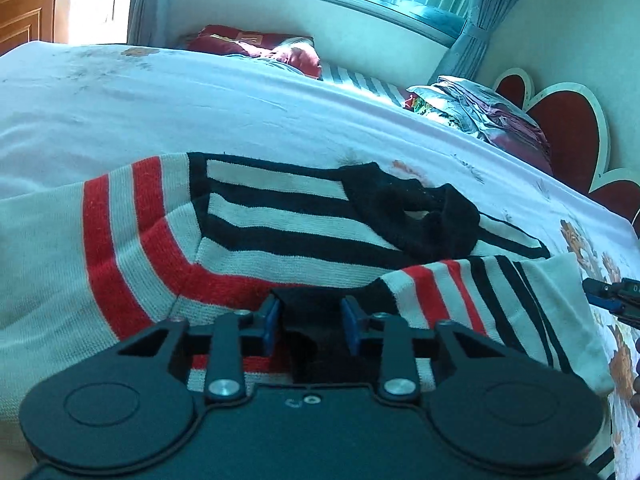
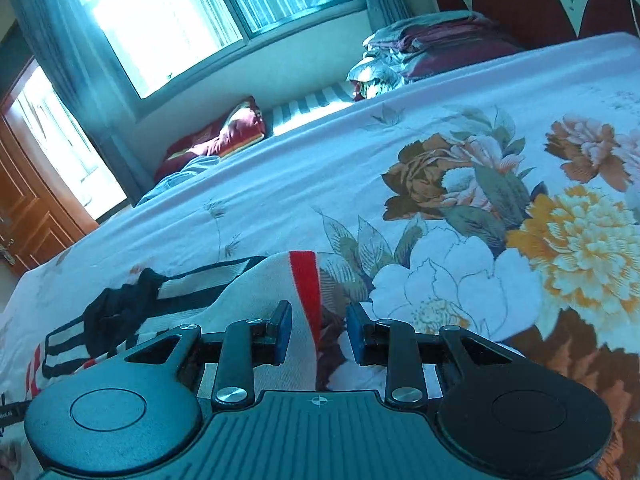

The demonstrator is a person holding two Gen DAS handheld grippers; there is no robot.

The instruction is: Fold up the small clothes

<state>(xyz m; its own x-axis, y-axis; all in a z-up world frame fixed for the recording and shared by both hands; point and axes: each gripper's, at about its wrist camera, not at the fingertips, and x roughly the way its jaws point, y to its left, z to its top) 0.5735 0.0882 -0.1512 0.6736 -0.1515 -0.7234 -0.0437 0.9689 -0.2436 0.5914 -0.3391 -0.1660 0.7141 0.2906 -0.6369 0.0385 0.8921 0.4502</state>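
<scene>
A small knit sweater (image 1: 256, 224), white with black and red stripes and a black collar (image 1: 416, 216), lies spread on the bed. My left gripper (image 1: 310, 322) is open just above its near part, where a black cuff lies between the blue pads (image 1: 270, 320). The right sleeve is folded across the body. My right gripper (image 2: 319, 332) is open over the sweater's right edge (image 2: 280, 304), where a red stripe (image 2: 306, 280) runs between the fingers. The right gripper's tip also shows in the left wrist view (image 1: 612, 294).
The bed sheet (image 2: 460, 208) is white with large flower prints. Folded clothes (image 1: 480, 108) are stacked by the red headboard (image 1: 568, 128). A red pillow (image 1: 256, 46) lies beyond the bed's far edge under the window. A wooden door (image 2: 28, 208) stands at left.
</scene>
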